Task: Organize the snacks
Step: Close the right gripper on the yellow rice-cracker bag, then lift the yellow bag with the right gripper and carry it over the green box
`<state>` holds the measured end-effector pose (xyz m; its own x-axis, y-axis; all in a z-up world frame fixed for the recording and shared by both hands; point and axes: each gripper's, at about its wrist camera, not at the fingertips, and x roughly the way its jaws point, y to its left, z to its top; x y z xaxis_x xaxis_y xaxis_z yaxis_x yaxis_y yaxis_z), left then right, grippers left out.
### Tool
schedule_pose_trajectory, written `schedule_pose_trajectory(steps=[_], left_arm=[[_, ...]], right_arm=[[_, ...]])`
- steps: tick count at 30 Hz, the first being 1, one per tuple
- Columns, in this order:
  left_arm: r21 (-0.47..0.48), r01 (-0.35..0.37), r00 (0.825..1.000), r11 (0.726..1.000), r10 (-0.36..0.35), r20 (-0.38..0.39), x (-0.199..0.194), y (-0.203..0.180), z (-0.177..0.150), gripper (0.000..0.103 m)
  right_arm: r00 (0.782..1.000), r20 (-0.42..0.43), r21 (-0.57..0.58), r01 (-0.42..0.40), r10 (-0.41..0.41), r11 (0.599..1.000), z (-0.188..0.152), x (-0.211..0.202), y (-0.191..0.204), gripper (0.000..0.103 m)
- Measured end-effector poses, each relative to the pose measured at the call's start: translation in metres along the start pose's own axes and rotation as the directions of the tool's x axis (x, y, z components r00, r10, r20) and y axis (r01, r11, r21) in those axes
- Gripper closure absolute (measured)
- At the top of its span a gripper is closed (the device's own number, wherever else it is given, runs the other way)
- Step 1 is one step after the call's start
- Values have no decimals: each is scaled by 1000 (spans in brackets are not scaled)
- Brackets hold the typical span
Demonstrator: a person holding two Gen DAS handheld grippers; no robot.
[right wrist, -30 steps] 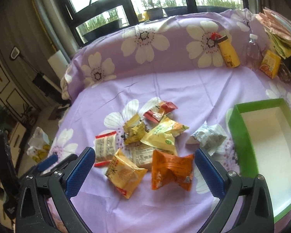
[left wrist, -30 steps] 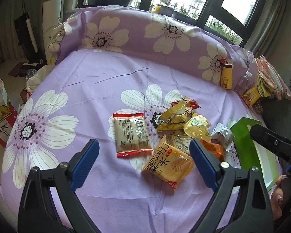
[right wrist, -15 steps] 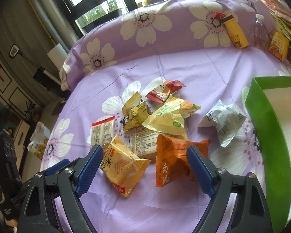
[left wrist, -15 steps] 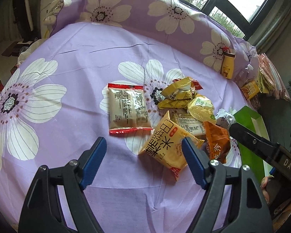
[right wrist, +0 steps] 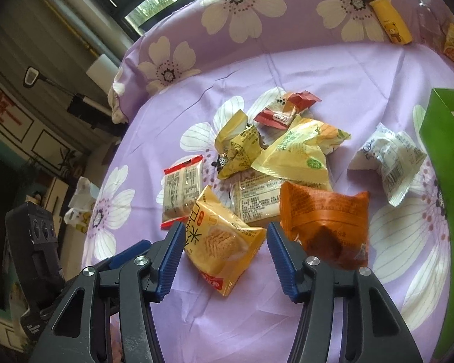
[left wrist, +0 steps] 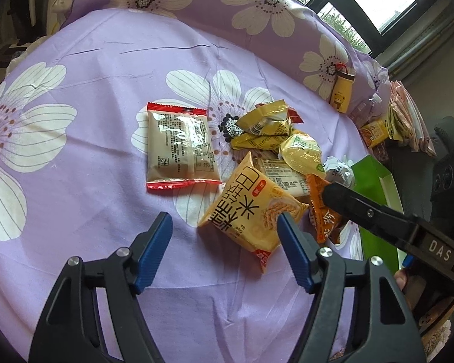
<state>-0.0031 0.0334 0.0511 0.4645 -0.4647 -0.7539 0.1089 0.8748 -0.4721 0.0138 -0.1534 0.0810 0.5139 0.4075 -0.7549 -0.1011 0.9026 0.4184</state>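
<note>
1. A soft surface covered in a lilac cloth (left wrist: 90, 181) printed with large white flowers carries everything; the fabric shows faint creases, and a raised padded edge in the same print runs along its far side.
2. The snacks lie in a loose heap near the middle of the cloth, all in crinkly, glossy plastic wrappers.
3. The left gripper (left wrist: 224, 242) hovers with its jaws spread wide and nothing between them. Its ribbed blue pads (left wrist: 152, 252) sit on black plastic arms with silver screws, and the right-hand pad overlaps the edge of the yellow rice-cracker packet (left wrist: 248, 211) in this view.
4. The right gripper (right wrist: 225, 248) is also parted, its jaws standing either side of the same puffy, pillow-shaped yellow packet (right wrist: 221, 242) (whether the pads touch the wrapper I cannot tell).
5. Just beside that packet sits a crumpled orange packet (right wrist: 324, 227), its top pinched and folded.
6. A flat rectangular bar with red crimped ends (left wrist: 180, 148) lies on the heap's left side, its clear film showing a beige slab under printed text.
7. Behind these are a pale yellow triangular pouch (right wrist: 296, 157), twisted mustard-yellow wrappers (right wrist: 236, 148), a small red sachet (right wrist: 287, 110) and a flat clear packet (right wrist: 257, 196) lying partly under the others.
8. A crumpled white packet (right wrist: 390, 160) lies apart, between the heap and a stiff green box (right wrist: 439, 166) with a white inside at the cloth's right edge.
9. A small yellow bear-print bottle (right wrist: 392, 24) leans against the padded far edge.
</note>
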Motion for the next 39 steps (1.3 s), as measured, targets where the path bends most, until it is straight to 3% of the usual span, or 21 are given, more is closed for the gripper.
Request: schedule_pose_trajectory(steps=[2, 4, 7, 10, 15, 20, 28, 39], left_arm=[[-14, 20, 1000, 1000, -20, -15, 2, 1, -1, 36], [-34, 36, 999, 999, -37, -30, 4, 3, -1, 38], [-38, 10, 999, 999, -12, -45, 8, 4, -2, 38], [-46, 41, 997, 998, -44, -64, 12, 2, -3, 38], [-34, 47, 995, 998, -50, -84, 20, -3, -8, 40], [-20, 48, 993, 999, -50, -104, 28, -5, -12, 49], [45, 29, 997, 999, -26, -75, 24, -12, -17, 55], [96, 7, 1000, 995, -10, 29, -14, -40, -17, 61]], right_arm=[[998, -52, -18, -25, 24, 1000, 10, 12, 3, 45], [995, -100, -56, 17, -22, 998, 15, 28, 9, 47], [993, -117, -114, 19, -32, 993, 14, 39, 19, 53], [989, -143, -146, 15, -36, 989, 12, 47, 24, 53], [981, -196, -103, -6, -14, 995, 7, 58, 13, 63], [968, -244, -46, -64, 50, 997, -2, 61, 3, 64], [971, -220, 5, -90, 89, 996, -11, 53, -4, 64], [986, -116, -4, -124, 122, 992, -12, 3, 12, 64]])
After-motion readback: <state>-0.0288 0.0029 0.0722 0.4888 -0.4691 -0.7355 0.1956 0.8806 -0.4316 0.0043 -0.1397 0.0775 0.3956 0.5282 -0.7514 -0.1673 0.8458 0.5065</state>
